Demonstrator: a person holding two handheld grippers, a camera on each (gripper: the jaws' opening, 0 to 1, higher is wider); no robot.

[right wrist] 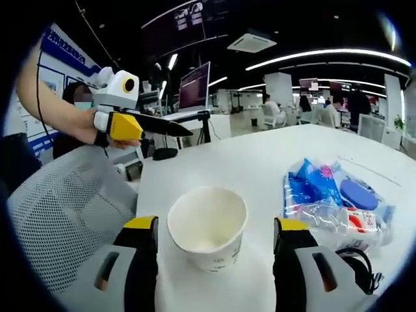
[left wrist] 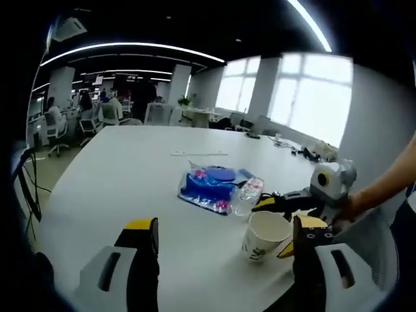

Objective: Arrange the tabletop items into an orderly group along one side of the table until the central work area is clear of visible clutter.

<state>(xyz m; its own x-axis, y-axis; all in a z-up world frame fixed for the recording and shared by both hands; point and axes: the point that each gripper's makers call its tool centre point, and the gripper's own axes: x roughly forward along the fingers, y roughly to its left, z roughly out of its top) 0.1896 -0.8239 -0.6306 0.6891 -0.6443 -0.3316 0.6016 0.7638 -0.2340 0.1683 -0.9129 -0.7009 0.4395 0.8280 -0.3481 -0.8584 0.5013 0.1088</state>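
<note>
A white paper cup [right wrist: 208, 227] stands upright near the table's edge, between the wide-apart jaws of my right gripper [right wrist: 214, 224], which is open and not squeezing it. In the left gripper view the same cup [left wrist: 265, 235] sits at lower right with the right gripper [left wrist: 276, 224] around it, held by a person's hand. My left gripper [left wrist: 224, 227] is open over bare table. It also shows from the side, raised in a hand, as the left gripper [right wrist: 169, 128]. A blue plastic bag [left wrist: 208, 185] [right wrist: 325, 188] lies beside a clear water bottle [left wrist: 247, 195] [right wrist: 338, 221].
The white table [left wrist: 130, 175] stretches far back, with a thin white strip [left wrist: 199, 153] lying on it. A grey mesh chair [right wrist: 58, 214] stands at the table's near edge. A black cable [right wrist: 357, 266] lies by the bottle. A monitor on a stand [right wrist: 195, 84] is behind.
</note>
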